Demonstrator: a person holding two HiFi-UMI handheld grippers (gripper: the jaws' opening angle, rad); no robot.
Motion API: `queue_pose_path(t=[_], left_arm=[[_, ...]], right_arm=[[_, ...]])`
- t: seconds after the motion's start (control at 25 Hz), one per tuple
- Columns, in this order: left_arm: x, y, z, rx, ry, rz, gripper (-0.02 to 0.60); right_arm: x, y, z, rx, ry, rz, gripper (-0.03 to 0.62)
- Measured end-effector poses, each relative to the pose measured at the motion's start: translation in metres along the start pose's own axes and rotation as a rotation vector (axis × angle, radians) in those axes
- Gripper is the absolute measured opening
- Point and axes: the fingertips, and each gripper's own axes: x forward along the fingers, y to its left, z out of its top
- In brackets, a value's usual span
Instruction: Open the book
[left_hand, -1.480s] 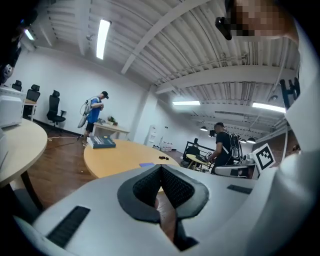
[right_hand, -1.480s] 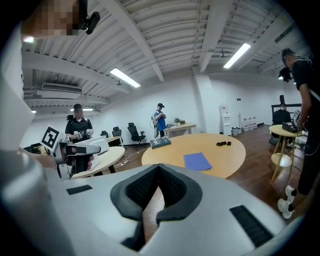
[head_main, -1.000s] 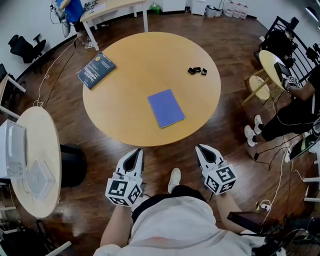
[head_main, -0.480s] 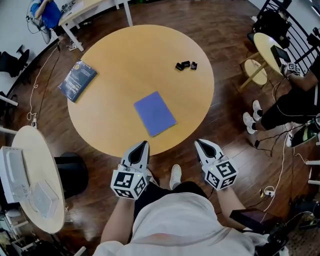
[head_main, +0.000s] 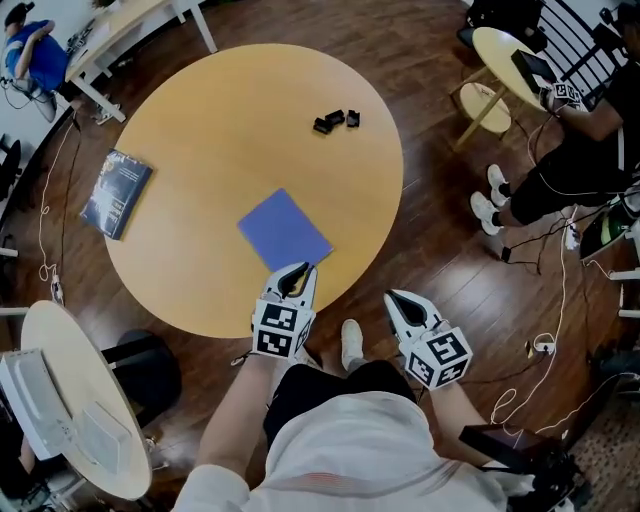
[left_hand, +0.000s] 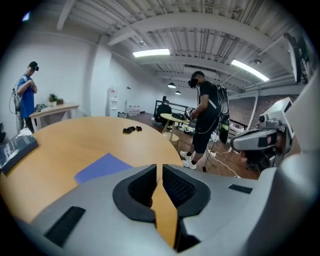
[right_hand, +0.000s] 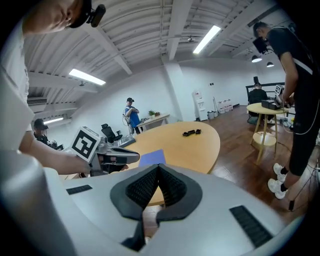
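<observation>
Now that the left gripper (head_main: 297, 272) has reached the blue book (head_main: 284, 229), still closed, opening looks imminent; both jaw pairs pinched together, empty; right gripper (head_main: 397, 298) lagging.

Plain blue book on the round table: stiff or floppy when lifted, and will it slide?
The plain blue book looks thin and flat, so probably light and somewhat floppy. On the smooth table top it may slide when pushed rather than open.
</observation>
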Motion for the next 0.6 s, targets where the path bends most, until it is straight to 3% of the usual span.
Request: queue_pose_path(t=[0.12,0.36,0.6], left_arm=[[0.033,0.001,-0.013,0.042,0.068,0.011,0.040],[0.091,-0.001,-0.031,0.205,0.183,0.056,0.064],[0.124,0.002,-0.049,0.268,0.264,0.116,0.080]], right_arm=[[0.000,-0.009,-0.009,0.012,0.018,-0.010,0.002],[0.000,-0.024,-0.024,0.019,0.058,-0.021,0.002],[0.009,-0.025,-0.031,0.015,0.081,-0.005,0.002]])
